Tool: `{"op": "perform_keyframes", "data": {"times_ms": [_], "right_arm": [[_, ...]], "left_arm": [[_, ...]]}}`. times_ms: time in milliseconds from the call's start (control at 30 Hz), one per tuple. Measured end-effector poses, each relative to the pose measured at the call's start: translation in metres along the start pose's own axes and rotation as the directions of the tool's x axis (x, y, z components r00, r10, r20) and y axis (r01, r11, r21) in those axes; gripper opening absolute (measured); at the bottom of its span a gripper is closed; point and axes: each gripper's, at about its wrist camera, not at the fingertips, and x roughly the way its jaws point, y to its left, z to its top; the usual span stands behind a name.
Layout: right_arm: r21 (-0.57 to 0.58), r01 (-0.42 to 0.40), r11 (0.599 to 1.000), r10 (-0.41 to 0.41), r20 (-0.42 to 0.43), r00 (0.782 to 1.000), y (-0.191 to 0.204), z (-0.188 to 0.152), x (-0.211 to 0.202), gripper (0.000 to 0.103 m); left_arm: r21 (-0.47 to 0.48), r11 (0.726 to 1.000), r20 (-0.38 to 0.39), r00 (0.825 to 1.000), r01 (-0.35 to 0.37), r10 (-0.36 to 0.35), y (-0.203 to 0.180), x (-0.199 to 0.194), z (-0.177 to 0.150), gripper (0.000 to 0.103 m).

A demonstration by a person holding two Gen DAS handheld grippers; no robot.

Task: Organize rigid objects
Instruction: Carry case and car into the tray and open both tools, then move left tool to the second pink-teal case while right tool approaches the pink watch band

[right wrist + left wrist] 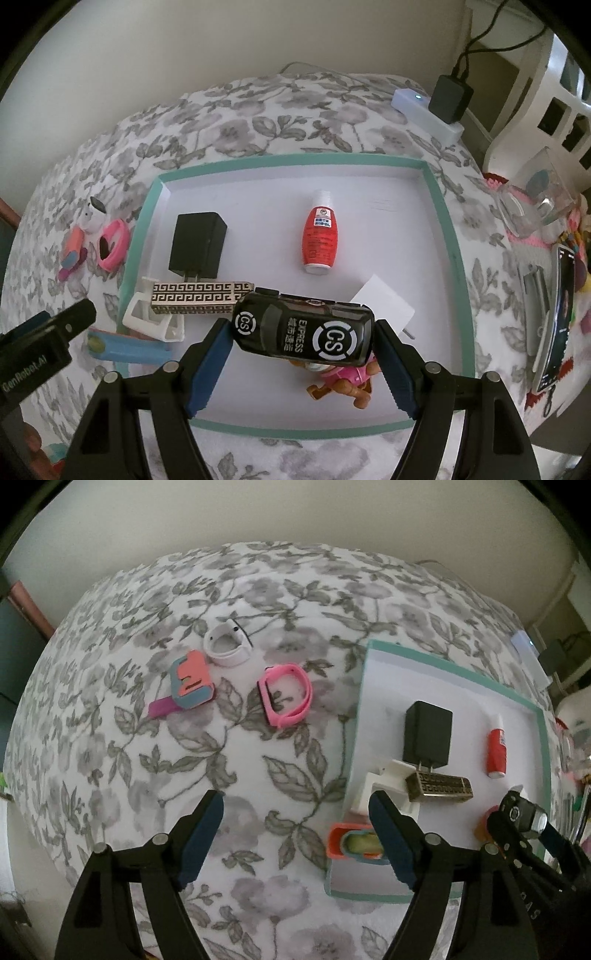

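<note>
My right gripper (303, 332) is shut on a black toy car (303, 334) marked "CS EXPRESS", held above the white tray with a teal rim (452, 254). In the tray lie a black charger (197, 245), a red bottle (319, 236), a patterned gold bar (201, 297), a white holder (147, 317) and a pink-and-brown toy figure (343, 382) under the car. My left gripper (295, 834) is open and empty above the floral bedspread, left of the tray (541, 746). A pink band (286, 694), a white ring (227, 644) and a coral-blue piece (192, 681) lie on the bedspread beyond it.
An orange and blue item (351, 843) sits at the tray's near left corner. A white power strip with a black plug (439, 107) lies at the back right. A phone (557, 317) and clutter line the right bed edge. A wall stands behind.
</note>
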Motion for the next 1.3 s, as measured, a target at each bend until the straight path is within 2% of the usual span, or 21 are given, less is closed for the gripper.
{"op": "perform_keyframes", "data": {"times_ms": [200, 267, 333, 400, 433, 467, 867, 1300], "right_arm": [[-0.006, 0.009, 1.0, -0.009, 0.002, 1.0, 0.001, 0.0, 0.0, 0.083], [-0.008, 0.015, 1.0, -0.015, 0.003, 1.0, 0.002, 0.0, 0.001, 0.092], [-0.009, 0.019, 1.0, -0.019, 0.007, 1.0, 0.002, 0.001, 0.001, 0.095], [-0.01, 0.02, 1.0, -0.02, 0.012, 1.0, 0.002, 0.001, 0.0, 0.098], [-0.01, 0.021, 1.0, -0.021, 0.015, 1.0, 0.001, 0.001, 0.001, 0.102], [-0.01, 0.021, 1.0, -0.021, 0.017, 1.0, 0.001, 0.001, 0.001, 0.103], [-0.018, 0.008, 1.0, -0.008, 0.011, 1.0, 0.008, 0.001, 0.005, 0.103], [-0.037, -0.032, 0.999, 0.033, 0.028, 0.999, 0.037, 0.004, 0.001, 0.103]], "left_arm": [[-0.022, 1.0, -0.007, 1.0, -0.019, 0.019, 0.005, 0.003, 0.0, 0.082], [-0.023, 0.999, -0.011, 1.0, -0.026, 0.026, 0.006, 0.005, 0.0, 0.082], [-0.026, 0.999, -0.016, 0.999, -0.033, 0.032, 0.007, 0.006, 0.001, 0.082], [-0.031, 0.999, -0.022, 0.999, -0.038, 0.037, 0.008, 0.009, 0.001, 0.087], [-0.036, 0.999, -0.025, 0.999, -0.041, 0.04, 0.009, 0.011, 0.001, 0.093], [-0.039, 0.998, -0.025, 0.999, -0.042, 0.041, 0.011, 0.012, 0.002, 0.094], [-0.106, 0.991, -0.069, 0.995, -0.084, 0.077, 0.035, 0.036, 0.002, 0.096], [-0.18, 0.974, -0.064, 0.99, -0.137, 0.127, 0.076, 0.038, 0.008, 0.096]]}}
